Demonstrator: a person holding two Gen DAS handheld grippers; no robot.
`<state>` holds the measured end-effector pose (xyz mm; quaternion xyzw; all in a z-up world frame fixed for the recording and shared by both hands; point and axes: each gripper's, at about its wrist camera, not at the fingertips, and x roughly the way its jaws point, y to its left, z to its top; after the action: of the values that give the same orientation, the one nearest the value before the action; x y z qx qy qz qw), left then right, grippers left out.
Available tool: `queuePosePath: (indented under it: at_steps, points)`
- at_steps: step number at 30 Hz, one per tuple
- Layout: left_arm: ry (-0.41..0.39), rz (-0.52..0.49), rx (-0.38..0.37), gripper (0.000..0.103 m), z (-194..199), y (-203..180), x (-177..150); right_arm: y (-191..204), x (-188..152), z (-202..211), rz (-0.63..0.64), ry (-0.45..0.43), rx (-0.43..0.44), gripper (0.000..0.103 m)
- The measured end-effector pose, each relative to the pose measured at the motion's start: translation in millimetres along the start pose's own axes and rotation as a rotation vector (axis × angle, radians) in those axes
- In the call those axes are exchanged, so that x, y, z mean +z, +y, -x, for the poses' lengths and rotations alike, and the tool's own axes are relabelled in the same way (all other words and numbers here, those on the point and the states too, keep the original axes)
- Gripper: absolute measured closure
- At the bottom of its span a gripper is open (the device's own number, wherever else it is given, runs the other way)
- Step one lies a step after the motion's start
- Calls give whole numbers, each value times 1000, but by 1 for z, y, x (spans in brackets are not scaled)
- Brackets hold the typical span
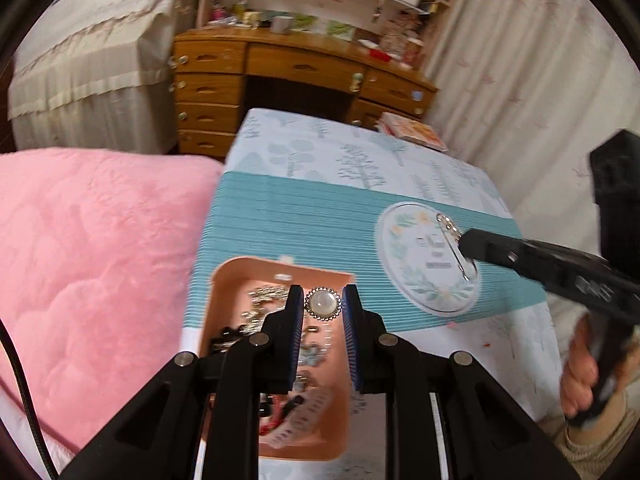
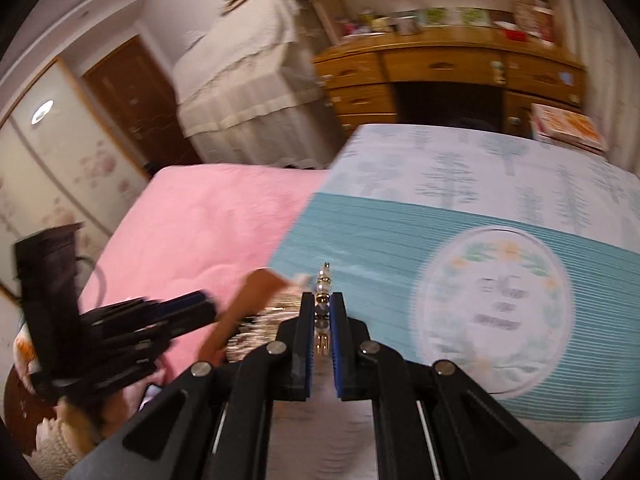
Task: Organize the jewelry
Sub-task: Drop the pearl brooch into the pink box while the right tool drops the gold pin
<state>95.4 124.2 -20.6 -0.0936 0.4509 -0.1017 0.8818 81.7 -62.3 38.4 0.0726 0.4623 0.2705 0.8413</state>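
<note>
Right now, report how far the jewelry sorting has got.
Done: nothing visibly laid out on the tablecloth. In hand: the right gripper is shut on a beaded pin brooch; the left gripper frames a pearl brooch, grip unclear. Left: a pile of pieces in the peach tray.

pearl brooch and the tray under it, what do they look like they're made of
Pearl brooch: glossy white dome, pearl or imitation, ringed by shiny silver-toned beads, likely metal. Tray: smooth matte peach, rounded moulded corners, probably plastic.
</note>
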Motion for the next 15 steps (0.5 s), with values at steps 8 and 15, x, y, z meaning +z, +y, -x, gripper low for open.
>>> queuePosePath:
  at_steps: [8,15]
  points:
    - [69,31,57,86,-29,23,-15,32,-2,-52,-16,105,-1,96]
    - [98,28,113,86,-42,34,-29,31,-9,-88,-66,167,-85,95]
